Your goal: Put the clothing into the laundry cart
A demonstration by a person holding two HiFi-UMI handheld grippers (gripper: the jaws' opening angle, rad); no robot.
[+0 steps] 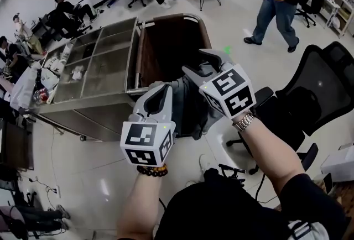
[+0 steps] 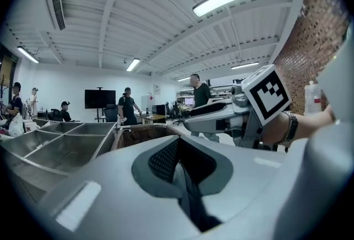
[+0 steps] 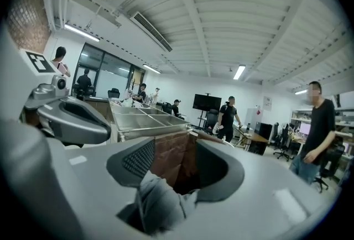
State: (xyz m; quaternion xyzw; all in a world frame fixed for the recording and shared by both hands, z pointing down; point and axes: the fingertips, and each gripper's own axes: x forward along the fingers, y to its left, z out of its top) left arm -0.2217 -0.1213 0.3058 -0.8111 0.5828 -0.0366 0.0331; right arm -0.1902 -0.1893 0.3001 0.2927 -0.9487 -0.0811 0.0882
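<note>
Left gripper [image 1: 159,92] and right gripper [image 1: 202,64] are each clamping shut on the grey garment [image 1: 191,111]. It is hanging at the laundry cart [image 1: 166,40] edge, not yet dropped in.

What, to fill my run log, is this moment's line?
left tongs: on garment | right tongs: on garment | garment: not yet in cart

No text, label, brand, number or sign is showing clearly enough to be read in any view.
</note>
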